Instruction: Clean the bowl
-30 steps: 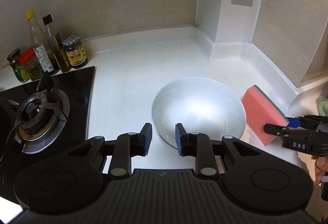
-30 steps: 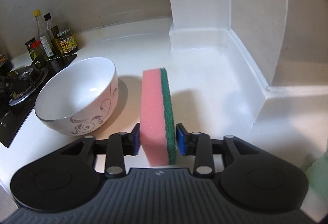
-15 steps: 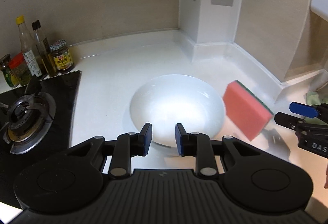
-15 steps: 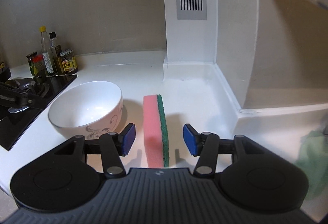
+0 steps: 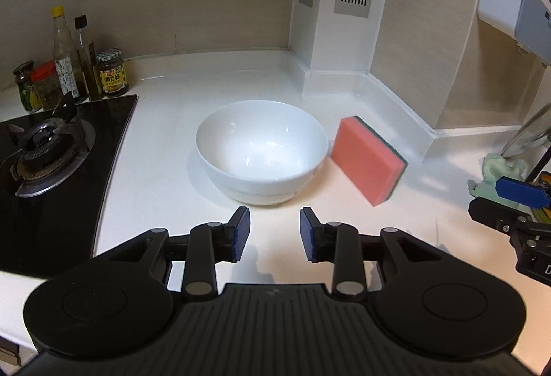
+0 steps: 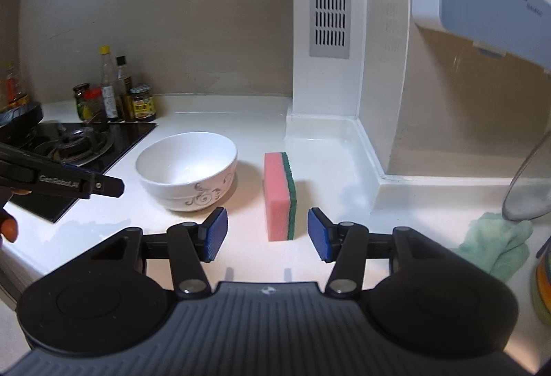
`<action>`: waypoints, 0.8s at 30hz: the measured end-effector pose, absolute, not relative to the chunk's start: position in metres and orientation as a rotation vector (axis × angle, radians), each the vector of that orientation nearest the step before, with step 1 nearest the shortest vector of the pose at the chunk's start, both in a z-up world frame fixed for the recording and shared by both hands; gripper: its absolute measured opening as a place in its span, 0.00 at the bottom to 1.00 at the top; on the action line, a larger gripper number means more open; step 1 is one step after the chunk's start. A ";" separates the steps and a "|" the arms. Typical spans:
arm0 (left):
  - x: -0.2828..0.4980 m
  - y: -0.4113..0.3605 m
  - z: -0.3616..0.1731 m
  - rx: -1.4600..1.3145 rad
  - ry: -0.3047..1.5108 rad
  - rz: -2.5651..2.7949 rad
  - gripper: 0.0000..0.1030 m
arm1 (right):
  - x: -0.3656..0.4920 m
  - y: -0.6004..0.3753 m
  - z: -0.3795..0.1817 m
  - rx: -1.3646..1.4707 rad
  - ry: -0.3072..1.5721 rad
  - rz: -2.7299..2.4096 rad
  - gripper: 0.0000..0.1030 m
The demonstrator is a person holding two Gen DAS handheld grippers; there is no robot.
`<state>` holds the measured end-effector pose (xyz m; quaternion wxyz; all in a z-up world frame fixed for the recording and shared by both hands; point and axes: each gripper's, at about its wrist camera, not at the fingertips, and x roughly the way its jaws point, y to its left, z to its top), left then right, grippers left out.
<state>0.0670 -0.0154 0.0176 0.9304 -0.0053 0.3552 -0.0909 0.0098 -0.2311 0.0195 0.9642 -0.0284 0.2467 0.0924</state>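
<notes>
Right wrist view: right gripper (image 6: 268, 233) released, jaws wide, nothing held. Pink/green sponge (image 6: 279, 195) on edge on white counter (image 6: 344, 169), just past the pads, untouched. White bowl (image 6: 187, 169) upright, left of sponge, near stove (image 6: 74, 142). Left wrist view: left gripper (image 5: 270, 233) also released, pads apart, bowl (image 5: 261, 150) just beyond.

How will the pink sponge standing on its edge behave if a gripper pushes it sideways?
The sponge stands on a narrow long edge, so it will probably tip flat. It looks like soft foam, likely light and squashy. The bowl nearby, apart from it, may stop it.
</notes>
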 end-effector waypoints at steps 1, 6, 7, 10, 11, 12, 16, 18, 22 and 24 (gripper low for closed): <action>0.062 -0.018 0.017 -0.011 0.729 -0.180 0.38 | 0.006 -0.233 0.022 -0.058 0.498 0.194 0.46; 0.038 -0.029 0.025 0.025 0.699 -0.149 0.38 | -0.005 -0.240 0.030 -0.056 0.481 0.214 0.46; 0.035 -0.030 0.027 0.030 0.693 -0.145 0.38 | -0.006 -0.240 0.031 -0.048 0.478 0.218 0.46; 0.026 -0.030 0.032 0.022 0.680 -0.129 0.38 | -0.007 -0.241 0.032 -0.041 0.470 0.241 0.46; 0.023 -0.030 0.034 0.018 0.678 -0.124 0.38 | -0.008 -0.241 0.032 -0.041 0.469 0.250 0.46; 0.021 -0.030 0.035 0.019 0.675 -0.120 0.38 | -0.009 -0.241 0.032 -0.040 0.468 0.258 0.46; 0.014 -0.028 0.037 0.015 0.665 -0.107 0.38 | -0.015 -0.242 0.030 -0.032 0.460 0.278 0.46; 0.009 -0.028 0.038 0.012 0.653 -0.093 0.38 | -0.018 -0.242 0.028 -0.037 0.463 0.290 0.46; 0.004 -0.029 0.039 0.006 0.650 -0.078 0.38 | -0.022 -0.242 0.025 -0.053 0.467 0.317 0.46; 0.000 -0.028 0.040 -0.005 0.649 -0.072 0.38 | -0.024 -0.241 0.026 -0.055 0.462 0.319 0.46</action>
